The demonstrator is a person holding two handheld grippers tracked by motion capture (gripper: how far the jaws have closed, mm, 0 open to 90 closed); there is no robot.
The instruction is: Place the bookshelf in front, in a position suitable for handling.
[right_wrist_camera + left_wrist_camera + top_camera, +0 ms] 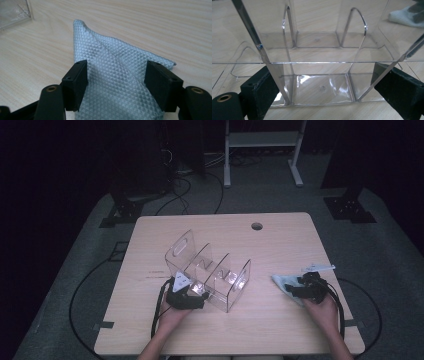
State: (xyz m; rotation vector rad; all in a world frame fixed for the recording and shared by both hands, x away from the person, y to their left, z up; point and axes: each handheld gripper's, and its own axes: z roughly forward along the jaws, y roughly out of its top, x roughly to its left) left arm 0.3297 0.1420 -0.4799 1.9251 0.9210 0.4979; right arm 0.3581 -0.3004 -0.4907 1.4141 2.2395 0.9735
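high view: above, facing forward-down on table | gripper views: close, low | shared: clear acrylic organizer, cloth

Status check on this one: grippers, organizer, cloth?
Left gripper open, fingers astride clear organizer. Right gripper open over blue cloth, which lies flat on table. Nothing in the way.
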